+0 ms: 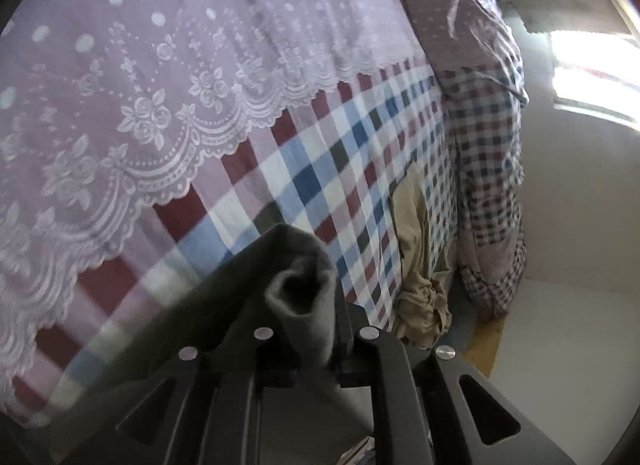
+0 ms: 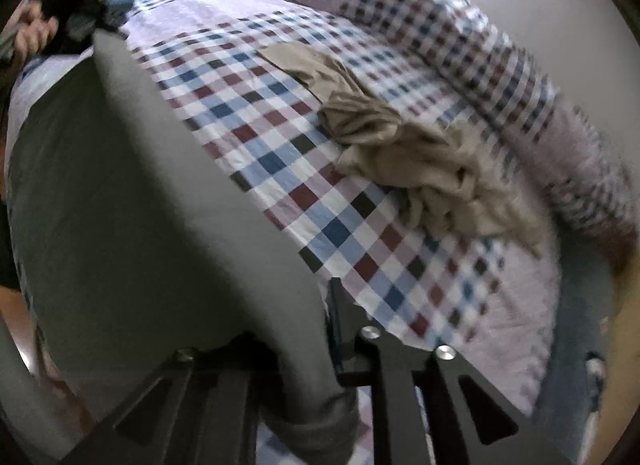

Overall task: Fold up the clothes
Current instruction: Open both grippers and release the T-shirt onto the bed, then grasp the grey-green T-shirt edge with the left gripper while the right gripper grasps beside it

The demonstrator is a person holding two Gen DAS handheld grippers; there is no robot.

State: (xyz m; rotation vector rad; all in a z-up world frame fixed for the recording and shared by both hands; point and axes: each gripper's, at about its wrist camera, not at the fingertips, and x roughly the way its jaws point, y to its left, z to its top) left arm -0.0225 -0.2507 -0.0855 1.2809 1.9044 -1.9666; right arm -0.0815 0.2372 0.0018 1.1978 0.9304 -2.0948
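A grey garment (image 2: 132, 201) hangs stretched over the bed between my two grippers. In the left wrist view a bunched fold of the grey garment (image 1: 300, 289) sits between the jaws of my left gripper (image 1: 300, 317), which is shut on it. My right gripper (image 2: 292, 325) is shut on the other end; the cloth passes through its jaws and hides the left finger, and a thick hem hangs below. A crumpled beige garment (image 2: 420, 161) lies on the checked sheet (image 2: 280, 137) to the right, also seen near the bed's edge (image 1: 416, 265).
A purple dotted cover with a lace border (image 1: 160, 85) lies over the left part of the bed. A checked quilt (image 2: 480, 65) is heaped along the far side. A hand (image 2: 36, 33) shows at the upper left. Pale floor (image 1: 560, 305) lies beyond the bed.
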